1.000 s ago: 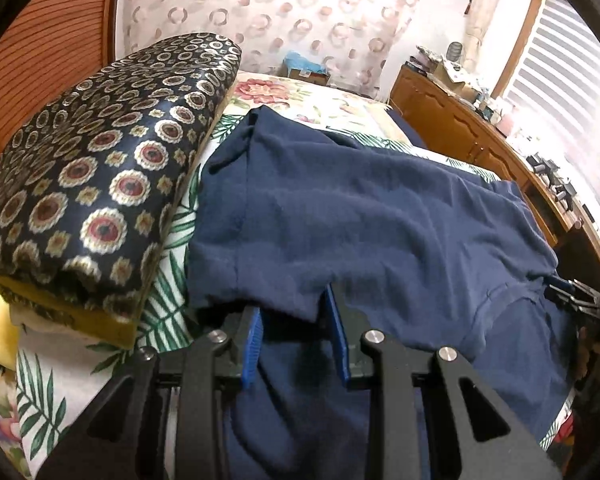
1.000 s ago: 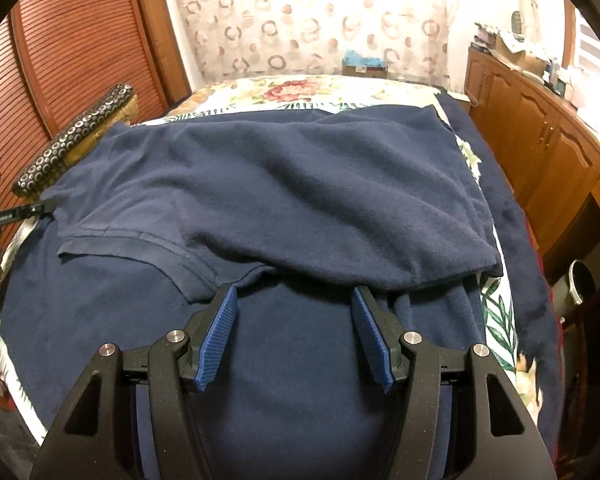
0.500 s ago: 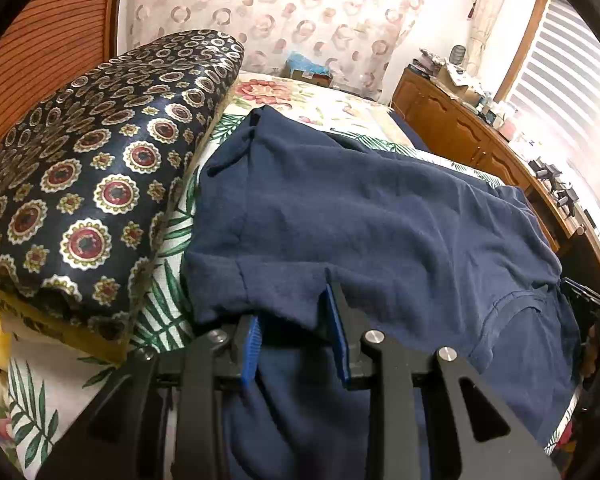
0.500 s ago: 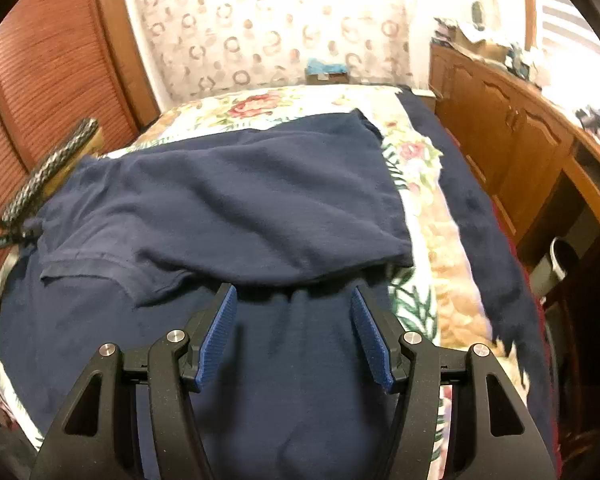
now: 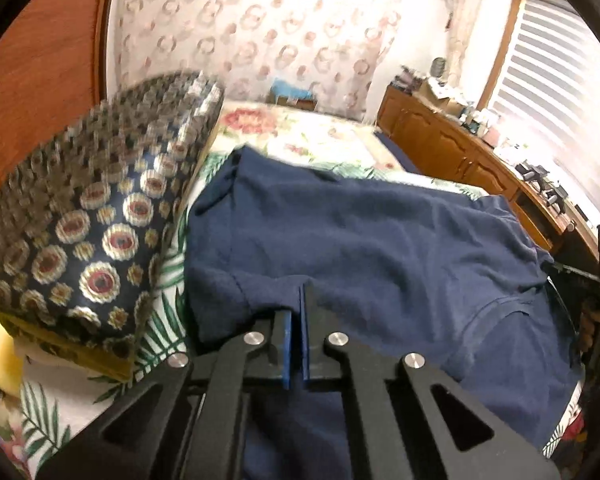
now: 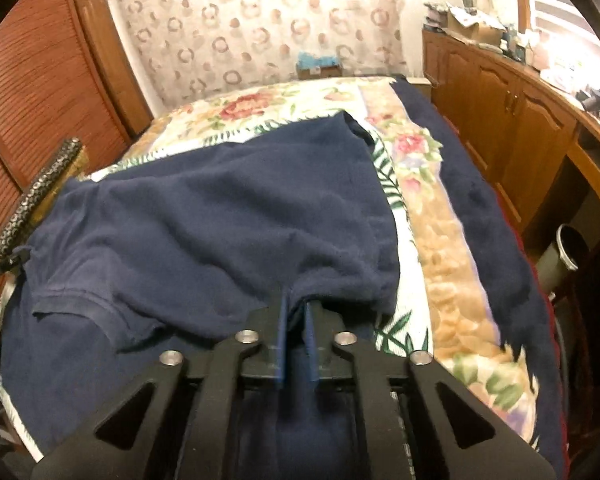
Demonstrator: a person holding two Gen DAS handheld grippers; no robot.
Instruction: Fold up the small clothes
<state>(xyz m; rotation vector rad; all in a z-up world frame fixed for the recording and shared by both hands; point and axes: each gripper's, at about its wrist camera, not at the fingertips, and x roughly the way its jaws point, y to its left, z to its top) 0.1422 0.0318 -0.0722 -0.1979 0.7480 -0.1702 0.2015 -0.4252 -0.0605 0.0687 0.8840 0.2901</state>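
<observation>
We pinch the shirt with both grippers
Our left gripper [image 5: 299,300] and right gripper [image 6: 295,304] each clamp the near edge of the navy shirt [image 6: 228,216], spread on the floral bed [image 6: 440,264], cushion [image 5: 80,216] at left

Floral-covered bed [image 6: 440,248] bears navy shirt [image 6: 228,216], patterned cushion [image 5: 84,216] at side.

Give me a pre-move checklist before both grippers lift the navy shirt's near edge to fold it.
1. Left gripper shut on the shirt edge: ok.
2. Right gripper shut on the shirt edge: ok.
3. Only one layer pinched in each: cannot tell.
4. Shirt clear of the patterned pillow: ok.
5. Shirt lying smooth: not ok, wrinkled and bunched near the right gripper.
6. Bare bedspread beyond the shirt for the fold: ok.
</observation>
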